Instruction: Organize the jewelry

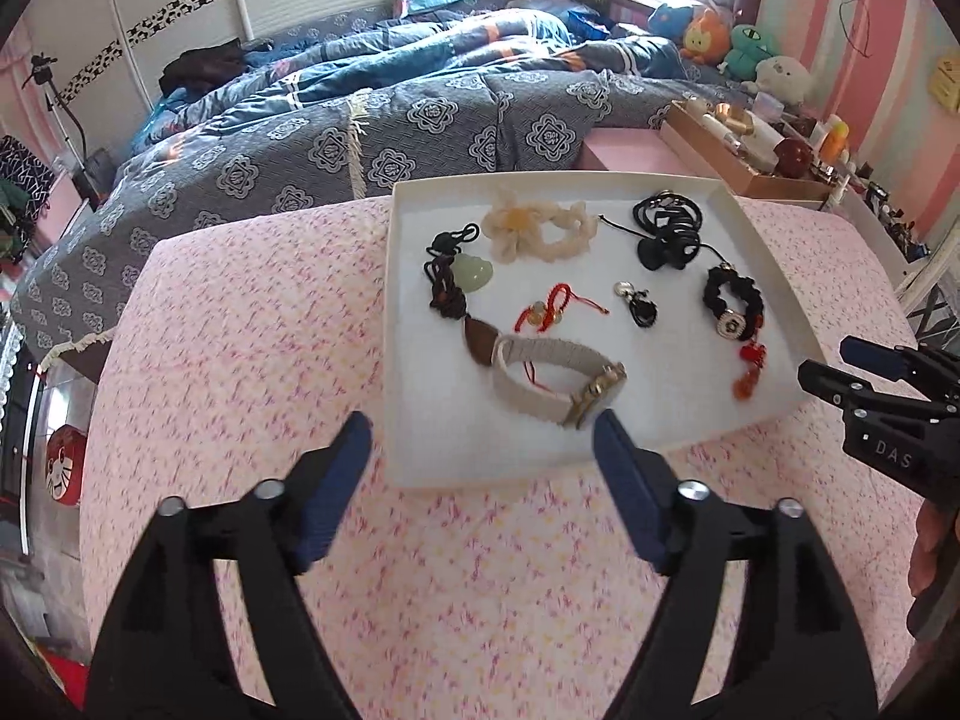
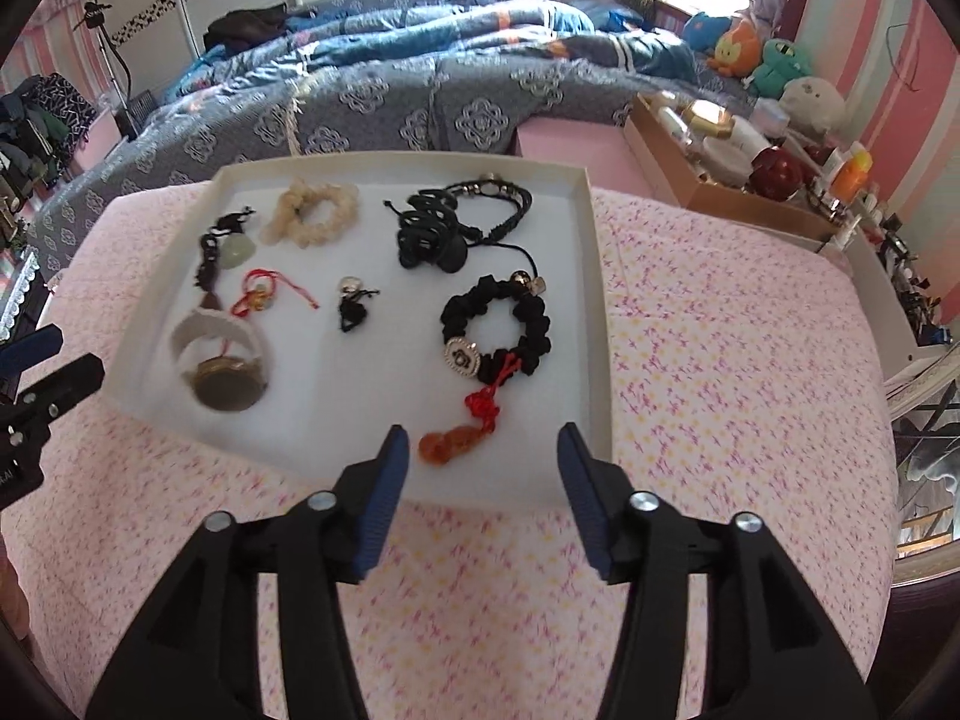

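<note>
Both grippers' fingers (image 1: 360, 450) (image 2: 393, 462) apart, empty; watch (image 1: 564, 384), perhaps blurred, lies in tray (image 1: 408, 474).

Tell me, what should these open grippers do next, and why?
Probably draw back from the white tray: both the left gripper and right gripper are open and empty, and the watch and red-tasselled black bracelet already lie inside, spaced apart.

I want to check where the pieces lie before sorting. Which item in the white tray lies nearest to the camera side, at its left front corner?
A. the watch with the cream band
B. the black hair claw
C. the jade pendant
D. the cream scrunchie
A: the watch with the cream band lies at the near left corner of the white tray; the other three lie farther back.
</note>
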Available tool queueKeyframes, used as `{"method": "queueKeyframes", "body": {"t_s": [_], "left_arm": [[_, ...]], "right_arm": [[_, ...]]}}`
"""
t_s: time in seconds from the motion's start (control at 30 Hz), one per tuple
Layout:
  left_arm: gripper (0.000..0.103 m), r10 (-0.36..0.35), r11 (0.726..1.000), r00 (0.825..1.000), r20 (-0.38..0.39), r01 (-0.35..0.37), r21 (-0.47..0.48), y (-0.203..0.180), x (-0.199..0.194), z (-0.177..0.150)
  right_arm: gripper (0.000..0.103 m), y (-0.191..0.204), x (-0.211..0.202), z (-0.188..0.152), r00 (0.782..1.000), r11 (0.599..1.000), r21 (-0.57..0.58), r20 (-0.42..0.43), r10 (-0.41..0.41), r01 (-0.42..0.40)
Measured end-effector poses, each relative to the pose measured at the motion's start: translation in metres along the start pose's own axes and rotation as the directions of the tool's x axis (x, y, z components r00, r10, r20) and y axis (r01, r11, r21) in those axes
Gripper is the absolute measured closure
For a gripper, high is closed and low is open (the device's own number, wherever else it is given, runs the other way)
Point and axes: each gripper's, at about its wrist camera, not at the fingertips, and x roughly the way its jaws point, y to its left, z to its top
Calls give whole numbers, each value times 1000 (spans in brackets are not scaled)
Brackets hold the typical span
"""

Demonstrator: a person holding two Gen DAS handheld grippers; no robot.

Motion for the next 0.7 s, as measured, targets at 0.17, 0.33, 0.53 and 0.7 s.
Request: {"method": "queueKeyframes", "body": {"t_s": [0.17, 0.33, 0.53, 0.7], "left_arm": [[6, 34, 999, 998, 49, -34, -8, 0, -26, -22], [3, 52, 999, 995, 91, -51, -13, 1, -54, -48], [3, 67, 997, 991, 119, -63, -39, 4, -86, -80], [3, 87, 996, 980, 180, -81, -38, 2, -118, -107]], "right_arm": [[40, 3, -25, -22, 999, 1000, -5, 46, -12, 12], [29, 7, -49, -50, 996, 1000, -10, 85, -3, 4], [18, 4, -83, -80, 992, 1000, 28, 129, -3, -1], [13, 9, -115, -108, 982, 999, 36, 189, -26, 20]]}}
